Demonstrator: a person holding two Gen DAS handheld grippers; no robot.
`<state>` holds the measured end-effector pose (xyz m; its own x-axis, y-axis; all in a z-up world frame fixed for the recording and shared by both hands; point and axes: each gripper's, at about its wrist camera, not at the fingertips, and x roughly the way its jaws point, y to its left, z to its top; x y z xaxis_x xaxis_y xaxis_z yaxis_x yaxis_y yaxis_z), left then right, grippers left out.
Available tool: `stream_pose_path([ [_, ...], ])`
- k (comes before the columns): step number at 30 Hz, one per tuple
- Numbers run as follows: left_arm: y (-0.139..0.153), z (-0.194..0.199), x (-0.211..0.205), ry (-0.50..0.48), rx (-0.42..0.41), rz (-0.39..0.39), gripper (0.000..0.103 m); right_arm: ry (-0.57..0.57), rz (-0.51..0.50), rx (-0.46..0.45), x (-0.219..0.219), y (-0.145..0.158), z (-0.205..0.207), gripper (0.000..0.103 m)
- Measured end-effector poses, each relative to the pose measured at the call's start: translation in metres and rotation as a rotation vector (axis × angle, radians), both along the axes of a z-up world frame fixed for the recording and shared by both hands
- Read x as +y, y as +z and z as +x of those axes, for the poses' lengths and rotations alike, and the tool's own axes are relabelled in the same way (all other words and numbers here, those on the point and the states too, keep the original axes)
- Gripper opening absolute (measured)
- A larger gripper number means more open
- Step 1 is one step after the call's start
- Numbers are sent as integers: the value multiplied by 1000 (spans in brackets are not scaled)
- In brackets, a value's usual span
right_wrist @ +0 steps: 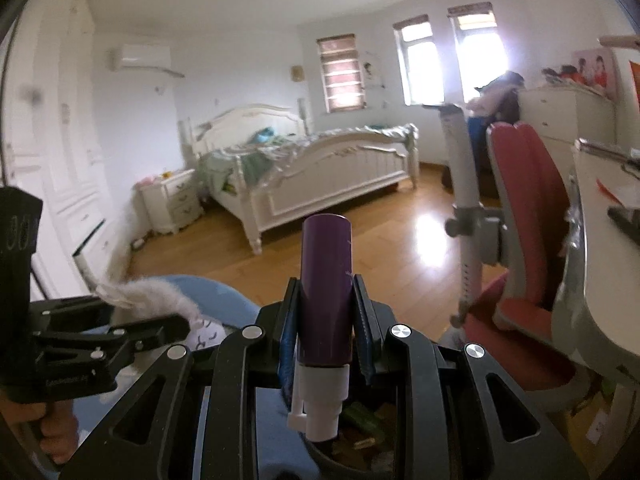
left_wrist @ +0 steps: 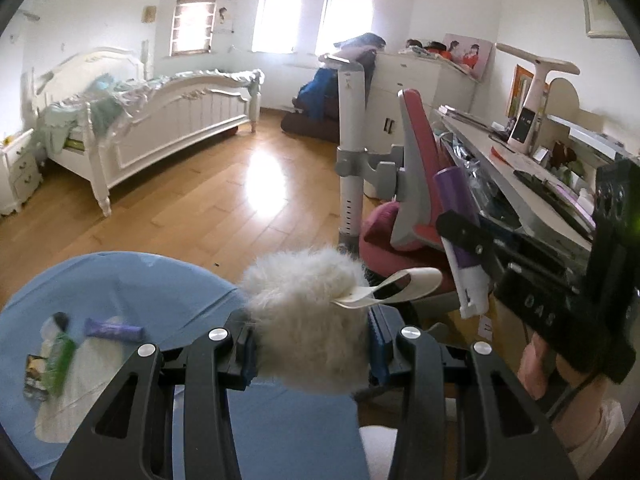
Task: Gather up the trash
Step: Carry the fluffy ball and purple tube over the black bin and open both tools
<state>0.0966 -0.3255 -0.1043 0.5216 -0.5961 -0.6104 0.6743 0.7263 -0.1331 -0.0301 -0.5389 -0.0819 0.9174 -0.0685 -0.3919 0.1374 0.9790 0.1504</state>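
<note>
My left gripper (left_wrist: pixel 312 340) is shut on a white fluffy item (left_wrist: pixel 308 304) with a white strap sticking out to the right. It hangs above a blue sheet (left_wrist: pixel 120 280) where a purple wrapper (left_wrist: pixel 114 330), a green wrapper (left_wrist: pixel 58 360) and other scraps lie. My right gripper (right_wrist: pixel 324 312) is shut on a purple pump bottle (right_wrist: pixel 325 264), held with its white pump end down. Under it is a dark bin (right_wrist: pixel 360 428) with scraps inside. In the left wrist view the right gripper (left_wrist: pixel 468 240) and the bottle (left_wrist: pixel 454 196) are at the right.
A red chair (left_wrist: pixel 412 184) and a cluttered desk (left_wrist: pixel 520 184) stand on the right, with a white pole stand (left_wrist: pixel 352 120) beside them. A white bed (left_wrist: pixel 160 120) and a nightstand (right_wrist: pixel 170 200) are across the wooden floor (left_wrist: pixel 224 200).
</note>
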Motion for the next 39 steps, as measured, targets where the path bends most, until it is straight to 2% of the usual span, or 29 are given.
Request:
stream_pose_path([
  [6, -18, 11, -27, -19, 35, 19, 42, -25, -28, 57, -8, -25, 14, 26],
  [12, -44, 32, -48, -16, 105, 43, 42, -44, -21, 103, -18, -50, 30, 26],
  [19, -65, 48, -71, -39, 149, 80, 42, -61, -20, 144, -29, -73, 45, 26],
  [26, -85, 71, -77, -32, 228, 87, 42, -66, -12, 181, -39, -93, 62, 26],
  [32, -94, 75, -81, -36, 244, 97, 42, -68, 0, 210, -43, -105, 72, 26],
  [36, -95, 78, -84, -33, 244, 104, 45, -69, 7, 221, -47, -108, 77, 26],
  [38, -94, 80, -84, -23, 241, 111, 51, -68, 5, 226, -46, -107, 80, 26],
  [39, -93, 80, -84, -19, 241, 114, 58, -67, 4, 231, -46, -108, 80, 26],
])
